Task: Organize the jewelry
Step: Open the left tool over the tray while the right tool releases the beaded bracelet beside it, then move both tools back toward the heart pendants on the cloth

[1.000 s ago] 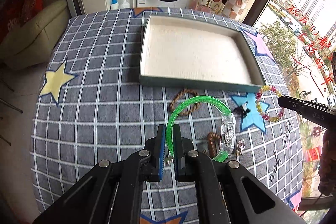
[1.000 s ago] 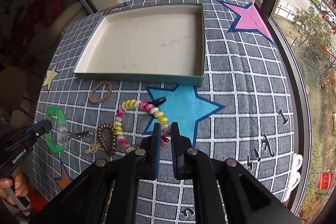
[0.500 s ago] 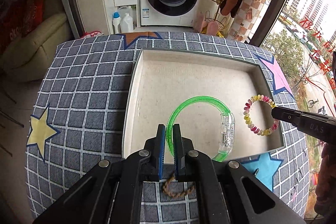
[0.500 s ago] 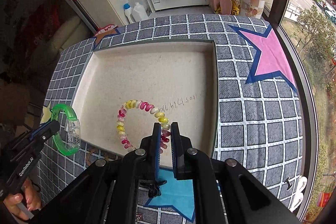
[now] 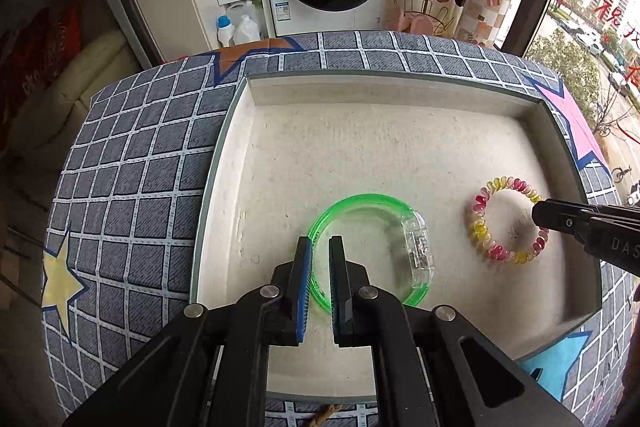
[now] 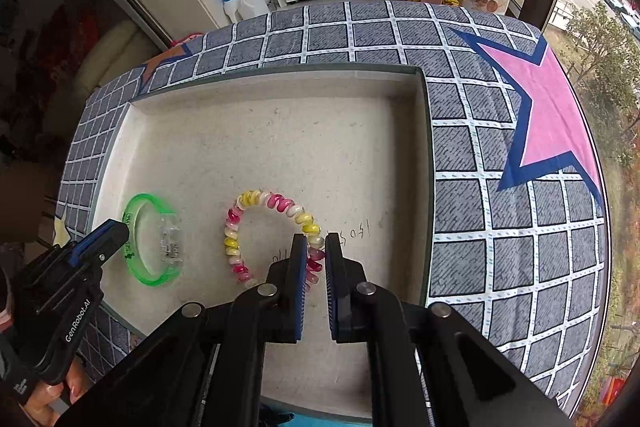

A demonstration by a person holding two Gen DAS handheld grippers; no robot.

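the left gripper sits over the tray, its jaws parted a little around the rim of the green bangle — a second ago clamped and lifted above the cloth, the bangle now lies on the tray floor. the right gripper likewise straddles the coiled pink-and-yellow band, barely parted, its carried piece also down in the tray. both look delivered — more jewelry likely waits on the checked cloth.
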